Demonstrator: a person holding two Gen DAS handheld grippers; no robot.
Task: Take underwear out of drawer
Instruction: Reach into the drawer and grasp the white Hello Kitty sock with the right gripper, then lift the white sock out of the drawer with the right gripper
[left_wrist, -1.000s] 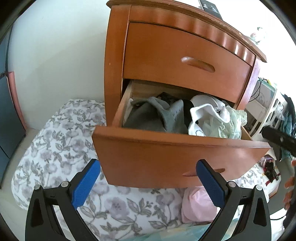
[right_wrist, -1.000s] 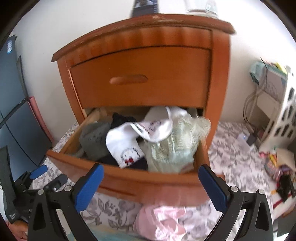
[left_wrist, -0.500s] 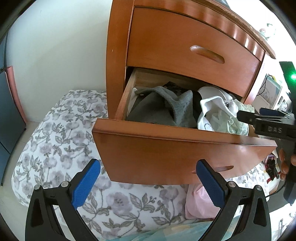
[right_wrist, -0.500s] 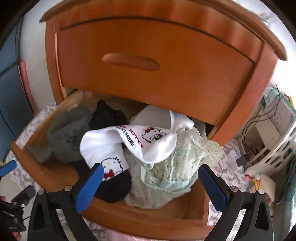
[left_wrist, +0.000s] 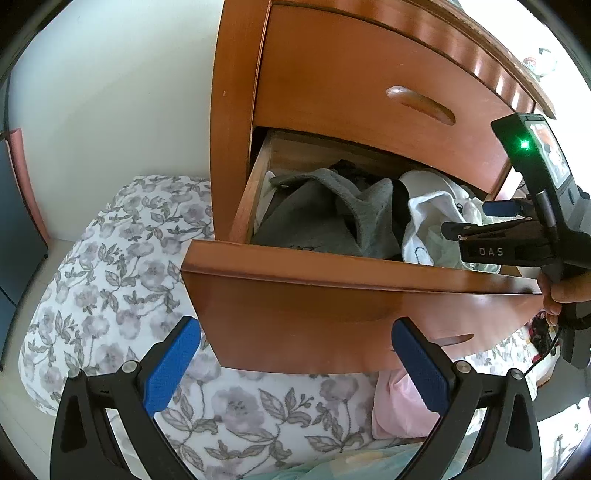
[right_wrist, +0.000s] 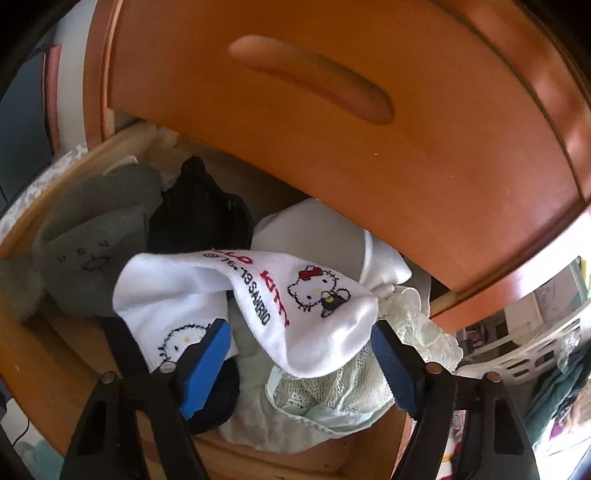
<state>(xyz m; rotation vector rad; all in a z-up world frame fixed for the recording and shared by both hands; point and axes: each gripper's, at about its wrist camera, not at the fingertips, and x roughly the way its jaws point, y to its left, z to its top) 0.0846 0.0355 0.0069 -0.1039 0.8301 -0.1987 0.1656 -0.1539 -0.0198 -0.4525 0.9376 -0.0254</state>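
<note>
I am closing my right gripper (right_wrist: 299, 369) around the soft, light underwear (right_wrist: 325, 391) under a white sock (right_wrist: 258, 295); pads not yet pinching.

Glossy wood drawer (left_wrist: 332, 295) w/ soft cloth underwear (right_wrist: 325, 398).

Both grippers: black plastic frames, blue textured pads, silver screws at finger pivots. Right gripper (left_wrist: 476, 221) body is stamped "DAS", carries a black module with a lit green LED and a small screen. Left gripper (left_wrist: 295, 365) shows the same build.
</note>
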